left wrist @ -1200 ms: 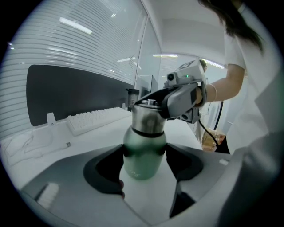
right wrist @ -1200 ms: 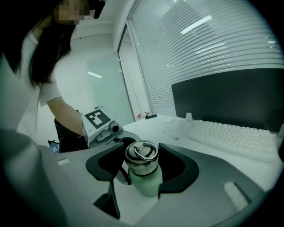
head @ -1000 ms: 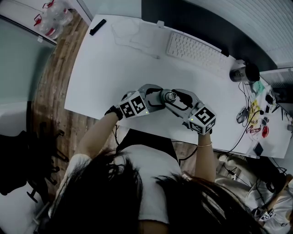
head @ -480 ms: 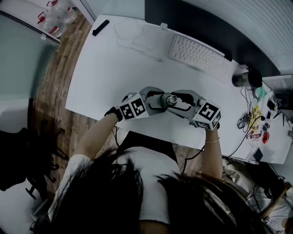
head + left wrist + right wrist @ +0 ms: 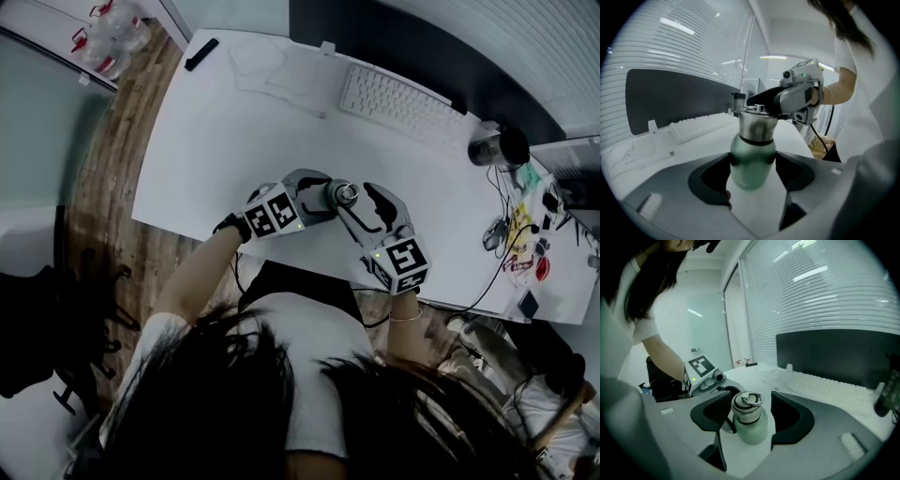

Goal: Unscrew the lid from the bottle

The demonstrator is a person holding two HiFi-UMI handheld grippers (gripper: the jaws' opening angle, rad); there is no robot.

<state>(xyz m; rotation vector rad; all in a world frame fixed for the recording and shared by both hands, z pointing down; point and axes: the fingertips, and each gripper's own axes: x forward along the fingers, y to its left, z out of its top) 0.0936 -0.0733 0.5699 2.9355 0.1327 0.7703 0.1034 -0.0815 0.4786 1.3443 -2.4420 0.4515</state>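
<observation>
Bottle [image 5: 343,195] stands at frame centre on the white table [image 5: 216,131]. The left gripper [image 5: 753,164] clamps its green body. The right gripper [image 5: 751,414] brackets the lid [image 5: 747,404], jaws narrowly apart with slight gaps either side.

One table [image 5: 216,131] is counted, with one bottle [image 5: 752,159] and one lid [image 5: 747,406]. Two grippers are counted at the bottle: left gripper [image 5: 752,171], right gripper [image 5: 747,420]. Beyond the bottle, one keyboard [image 5: 398,103], one dark cup [image 5: 487,148] and one black bar [image 5: 200,54] are counted.
</observation>
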